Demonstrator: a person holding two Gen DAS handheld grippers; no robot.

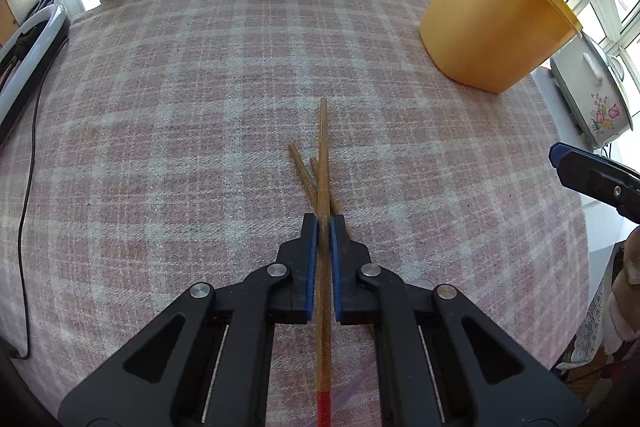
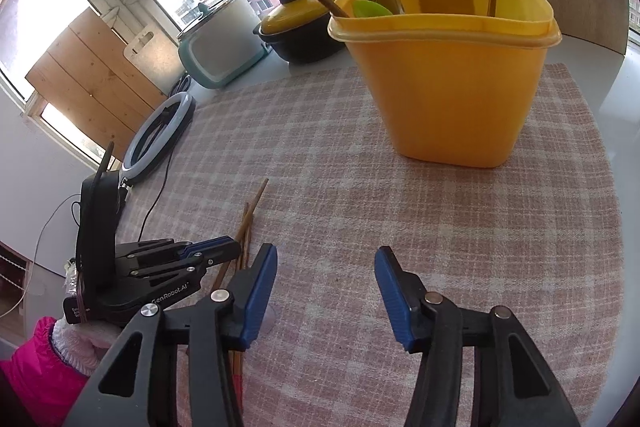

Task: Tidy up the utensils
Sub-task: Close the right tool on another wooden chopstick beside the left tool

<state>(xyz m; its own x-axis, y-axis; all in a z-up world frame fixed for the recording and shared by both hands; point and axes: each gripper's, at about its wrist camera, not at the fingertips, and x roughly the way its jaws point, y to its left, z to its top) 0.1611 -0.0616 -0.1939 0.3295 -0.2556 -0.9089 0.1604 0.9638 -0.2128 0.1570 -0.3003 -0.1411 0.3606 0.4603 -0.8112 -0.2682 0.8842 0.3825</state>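
From the left wrist view, the left hand-held gripper [image 1: 324,221] has its blue pads pinched tight on a single wooden chopstick [image 1: 322,155] that runs straight up between them, its red-painted end toward the camera. Two more chopsticks [image 1: 304,173] lie crossed beneath it on the pink checked cloth [image 1: 180,107] covering the surface. The yellow tub [image 1: 488,27] stands on the cloth's far right corner, well apart from the chopsticks, and one blue-tipped finger of the right hand-held gripper [image 1: 560,155] pokes in at the right edge. From the right wrist view, the right hand-held gripper [image 2: 326,259] hangs about half open over bare cloth with nothing between its pads. To its left, the left hand-held gripper [image 2: 234,247] clamps the chopsticks [image 2: 250,215], and a pink sleeve [image 2: 36,359] shows behind it. The yellow tub [image 2: 452,99] stands ahead, with a green spoon [image 2: 370,9] and wooden utensils standing inside.
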